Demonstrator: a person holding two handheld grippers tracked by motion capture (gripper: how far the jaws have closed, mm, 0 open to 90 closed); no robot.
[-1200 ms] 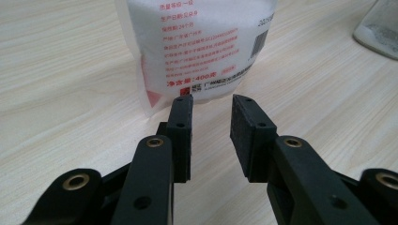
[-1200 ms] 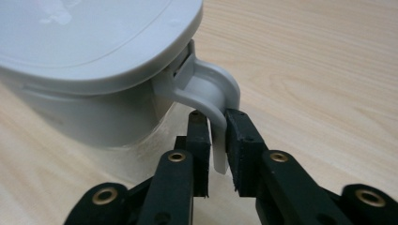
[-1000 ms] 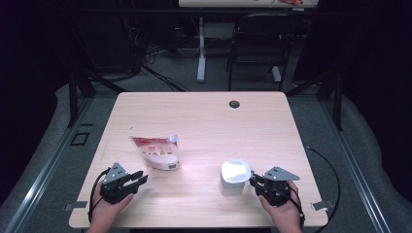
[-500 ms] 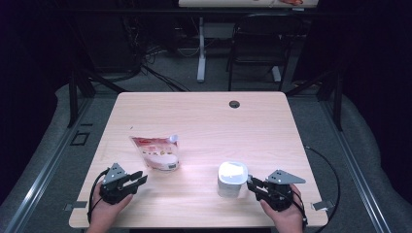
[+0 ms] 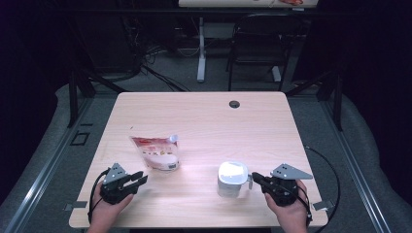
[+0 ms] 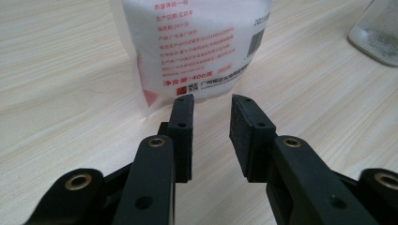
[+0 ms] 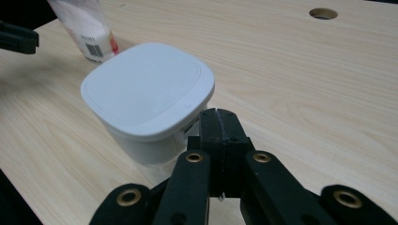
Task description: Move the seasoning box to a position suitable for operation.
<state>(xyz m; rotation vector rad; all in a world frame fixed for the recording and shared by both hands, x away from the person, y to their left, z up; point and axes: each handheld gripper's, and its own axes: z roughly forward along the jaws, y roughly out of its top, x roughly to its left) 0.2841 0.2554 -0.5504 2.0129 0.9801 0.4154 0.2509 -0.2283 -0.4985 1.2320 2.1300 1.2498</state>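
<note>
A white pouch with red print (image 5: 158, 151) lies on the table, spout toward the far side. My left gripper (image 5: 138, 178) rests just short of its near end. In the left gripper view the jaws (image 6: 212, 105) are open with nothing between them, and the pouch (image 6: 197, 42) sits right ahead. A white lidded container (image 5: 232, 174) stands at the front right. My right gripper (image 5: 255, 177) is against its right side. Its jaws have just been closing and the pads (image 7: 218, 117) now meet beside the container's lid (image 7: 145, 89). I cannot tell whether a thin tab is pinched.
A round cable hole (image 5: 234, 104) sits near the table's far edge. The wooden table (image 5: 272, 136) has bare surface in the middle and back. A chair (image 5: 255, 53) and desk legs stand on the floor beyond. The table's front edge is close under both hands.
The white container went from tilted to upright and shifted slightly left. My right gripper's jaws closed and that hand rose a little. The left gripper and the pouch stayed put.
</note>
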